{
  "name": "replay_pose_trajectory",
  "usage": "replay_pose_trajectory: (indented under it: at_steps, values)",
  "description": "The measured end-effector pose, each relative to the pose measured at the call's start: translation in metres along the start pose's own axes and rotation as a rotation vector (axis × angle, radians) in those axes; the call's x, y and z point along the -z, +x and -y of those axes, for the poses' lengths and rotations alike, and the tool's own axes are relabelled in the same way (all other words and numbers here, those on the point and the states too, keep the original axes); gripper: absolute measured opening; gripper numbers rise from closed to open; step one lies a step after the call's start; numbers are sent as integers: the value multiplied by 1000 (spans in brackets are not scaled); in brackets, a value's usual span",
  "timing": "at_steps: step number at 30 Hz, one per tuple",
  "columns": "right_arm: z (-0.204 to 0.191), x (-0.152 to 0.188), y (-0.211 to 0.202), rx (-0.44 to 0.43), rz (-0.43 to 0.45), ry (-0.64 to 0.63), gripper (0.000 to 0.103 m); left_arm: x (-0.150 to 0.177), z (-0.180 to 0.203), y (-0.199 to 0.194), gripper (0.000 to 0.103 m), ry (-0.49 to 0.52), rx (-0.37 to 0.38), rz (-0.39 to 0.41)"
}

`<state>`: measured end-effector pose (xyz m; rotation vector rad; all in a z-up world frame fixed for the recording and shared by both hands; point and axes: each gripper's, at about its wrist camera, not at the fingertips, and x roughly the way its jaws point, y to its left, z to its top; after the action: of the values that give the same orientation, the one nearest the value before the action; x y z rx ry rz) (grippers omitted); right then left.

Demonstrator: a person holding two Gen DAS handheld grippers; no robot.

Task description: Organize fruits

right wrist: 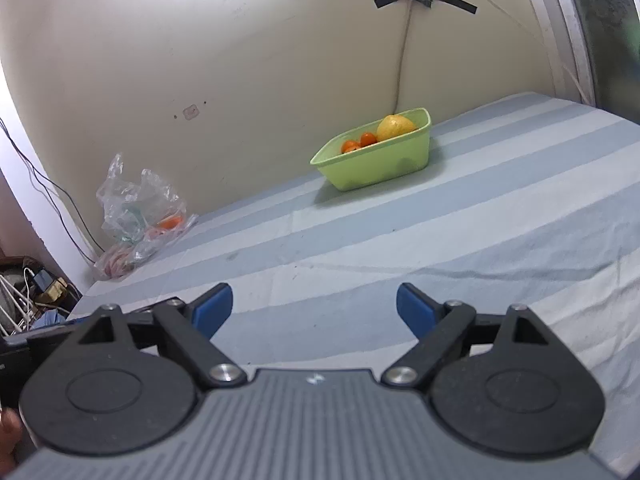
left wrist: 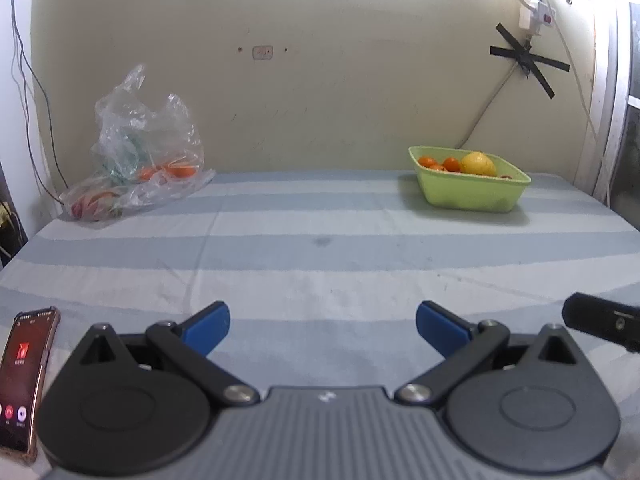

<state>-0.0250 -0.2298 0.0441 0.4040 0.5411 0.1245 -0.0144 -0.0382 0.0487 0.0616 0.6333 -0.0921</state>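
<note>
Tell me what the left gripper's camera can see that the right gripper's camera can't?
Only the left wrist view shows a phone lying on the striped cloth and a white power strip on the wall. Only the right wrist view shows a clutter of cables and boxes beside the table. Both show the green basket of fruit, the plastic bag and open blue-tipped jaws with nothing between them.

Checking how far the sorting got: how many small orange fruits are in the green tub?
2 clearly visible, side by side at the tub's end farthest from the big yellow fruit: one outermost, one beside the yellow fruit. More may sit hidden below the rim.
</note>
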Motion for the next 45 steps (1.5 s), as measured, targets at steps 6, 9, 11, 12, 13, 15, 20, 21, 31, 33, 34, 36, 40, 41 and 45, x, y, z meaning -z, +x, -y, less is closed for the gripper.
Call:
replay_pose_trajectory:
  at_steps: [6,9,11,12,13,15,20,21,31,33,34,36,40,41,45]
  values:
    - [-1,1,3,2,-11,-7,91,4,1,3,103,3,1,-18]
    - [2,1,5,14,-18,-1,91,6,3,7,103,1,-3,-36]
    - [6,1,7,25,-26,9,91,7,3,10,103,-7,-2,-51]
    - [7,1,9,33,-32,15,91,8,4,12,103,-11,1,-60]
    - [9,2,10,41,-36,21,91,8,4,14,103,-14,4,-70]
    - [11,3,13,61,-41,27,94,10,5,17,103,-19,6,-92]
    - [11,5,15,89,-33,18,97,11,6,23,103,-13,-21,-99]
    - [11,5,15,94,-31,18,98,11,7,23,103,-10,-25,-99]
    - [14,5,19,169,-13,10,103,13,12,28,103,4,-48,-104]
    - [14,5,18,189,-11,-6,103,13,12,28,103,6,-50,-99]
    - [13,5,18,195,-12,-13,103,12,12,28,103,8,-52,-96]
    - [13,4,18,206,-6,-19,103,11,12,27,103,10,-55,-93]
    - [12,3,18,235,-4,-42,103,12,14,24,103,12,-59,-83]
    - [11,3,19,241,-6,-47,103,12,13,23,103,11,-59,-80]
    - [8,1,19,271,-10,-66,103,11,10,22,103,5,-58,-77]
